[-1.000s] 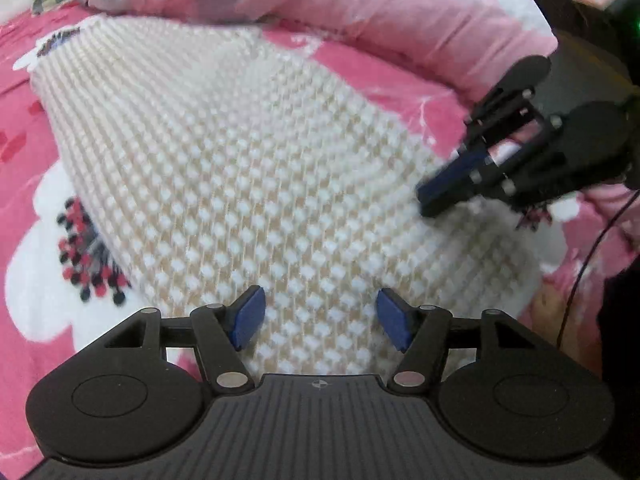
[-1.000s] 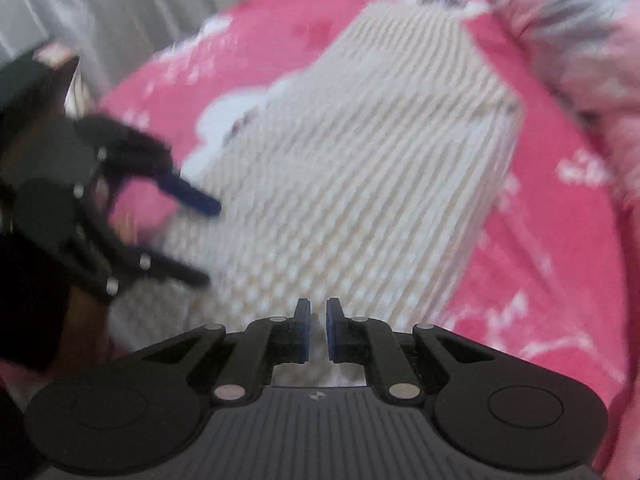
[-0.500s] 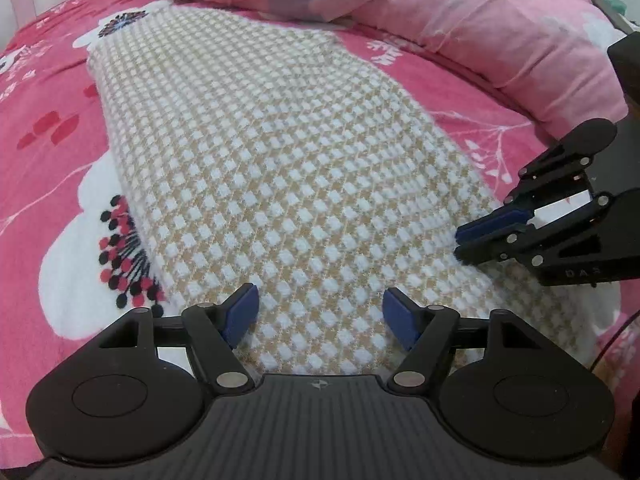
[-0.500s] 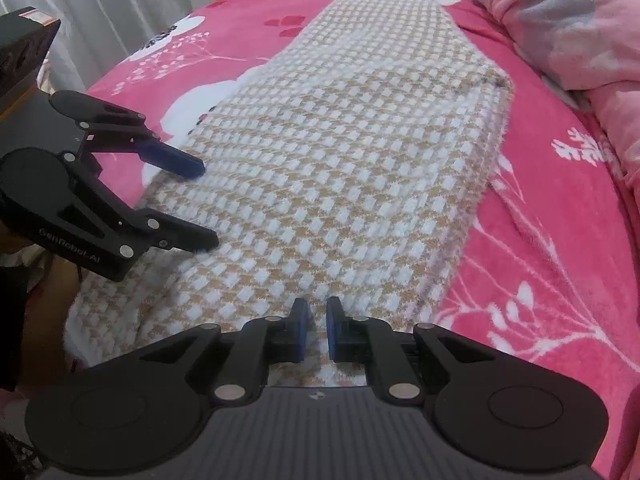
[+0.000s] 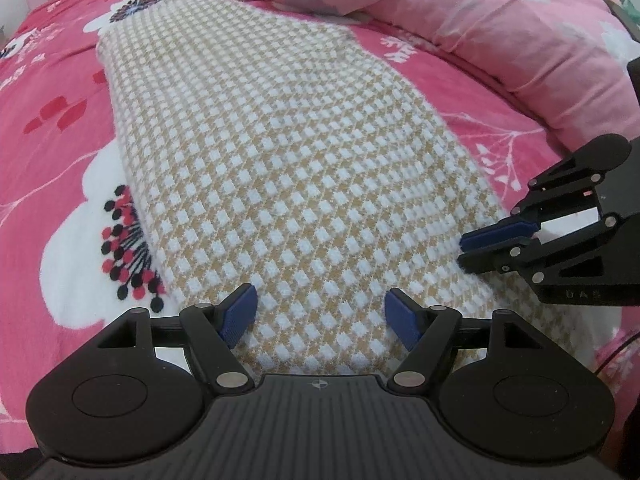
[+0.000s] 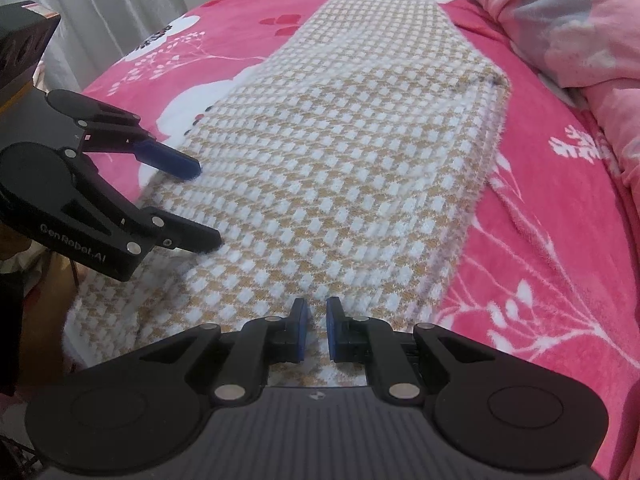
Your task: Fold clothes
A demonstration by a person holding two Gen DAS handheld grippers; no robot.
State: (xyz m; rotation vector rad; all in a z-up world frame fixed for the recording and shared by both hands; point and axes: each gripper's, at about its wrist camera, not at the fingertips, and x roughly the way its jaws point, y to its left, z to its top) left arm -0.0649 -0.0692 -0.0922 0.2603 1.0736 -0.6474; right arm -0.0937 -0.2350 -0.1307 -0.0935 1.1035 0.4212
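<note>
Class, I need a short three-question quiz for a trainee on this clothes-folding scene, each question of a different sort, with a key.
1. True or false: the left gripper has its fingers spread apart over the checked garment.
2. What does the garment lie on? A) a wooden table B) a pink floral bedspread C) a grey carpet
3. Fill in: the fingers of the right gripper stand nearly ____, with only a narrow gap between them.

Key: 1 true; 2 B; 3 closed. The garment lies folded lengthwise, and a pink quilt is bunched along its far side.
</note>
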